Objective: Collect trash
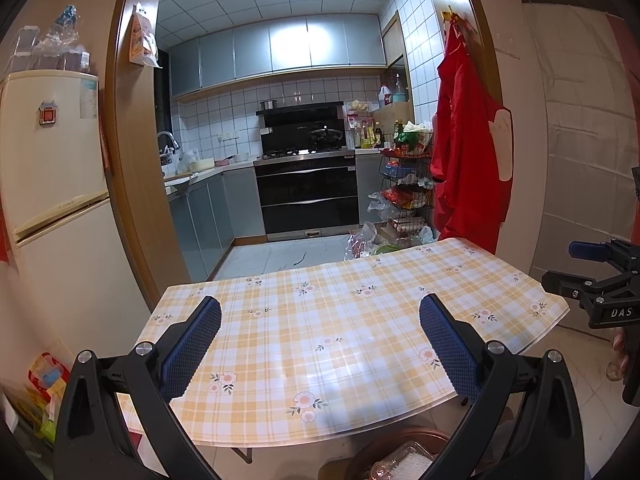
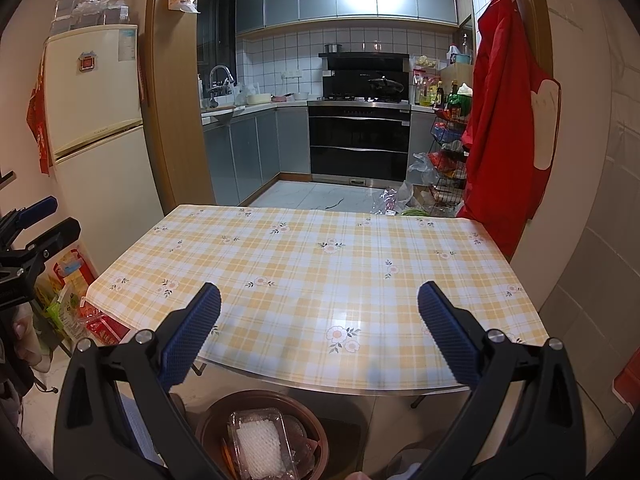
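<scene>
A round brown bin (image 2: 312, 424) stands on the floor below the table's near edge. A clear plastic clamshell tray (image 2: 262, 446) with white foam netting lies inside it, on top of other scraps. The left wrist view shows the bin (image 1: 400, 438) at its bottom edge. The table (image 2: 320, 268) has a yellow plaid floral cloth with nothing lying on it. My left gripper (image 1: 320, 320) is open above the table's near left part. My right gripper (image 2: 320, 312) is open above the near edge, over the bin. Each gripper shows at the side of the other's view.
A cream fridge (image 2: 96, 120) stands left of the table, with colourful packets (image 2: 76, 304) on the floor beside it. A red apron (image 2: 508, 120) hangs on the door frame at right. Beyond the table lie bags (image 2: 404, 196) and a wire rack (image 2: 448, 160) on the kitchen floor.
</scene>
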Available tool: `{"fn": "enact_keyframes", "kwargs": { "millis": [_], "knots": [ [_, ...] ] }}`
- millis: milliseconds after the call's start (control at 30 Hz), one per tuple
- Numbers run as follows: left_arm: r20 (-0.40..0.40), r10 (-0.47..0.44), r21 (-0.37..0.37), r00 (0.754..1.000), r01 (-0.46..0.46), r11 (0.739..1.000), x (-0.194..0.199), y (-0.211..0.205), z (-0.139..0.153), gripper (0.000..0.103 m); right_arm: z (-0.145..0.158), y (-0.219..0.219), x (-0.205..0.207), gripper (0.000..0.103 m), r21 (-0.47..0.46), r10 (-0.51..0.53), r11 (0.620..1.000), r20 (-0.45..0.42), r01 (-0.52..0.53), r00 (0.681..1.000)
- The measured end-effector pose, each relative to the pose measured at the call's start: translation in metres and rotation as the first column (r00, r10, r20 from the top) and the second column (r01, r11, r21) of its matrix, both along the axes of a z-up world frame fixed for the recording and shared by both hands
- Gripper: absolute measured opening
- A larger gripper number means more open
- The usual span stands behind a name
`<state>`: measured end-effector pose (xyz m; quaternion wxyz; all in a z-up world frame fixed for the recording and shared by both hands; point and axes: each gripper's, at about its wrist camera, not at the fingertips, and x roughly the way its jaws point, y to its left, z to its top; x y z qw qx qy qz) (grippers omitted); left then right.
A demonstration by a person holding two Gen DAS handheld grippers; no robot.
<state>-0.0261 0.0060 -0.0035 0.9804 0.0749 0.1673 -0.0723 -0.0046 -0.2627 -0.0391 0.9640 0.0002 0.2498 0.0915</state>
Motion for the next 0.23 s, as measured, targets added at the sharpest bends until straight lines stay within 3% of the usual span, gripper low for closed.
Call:
{"fn": "enact_keyframes", "kwargs": {
  "millis": [233],
  "knots": [
    [-0.003,0.008,-0.006,1.000,-0.008,1.000,0.0005,0.0002,-0.0004,0.097,-0.0020,-0.0004,-0.0001,0.097,0.006,0.001,1.000,-0.004,-0.001,1.000]
  ]
}}
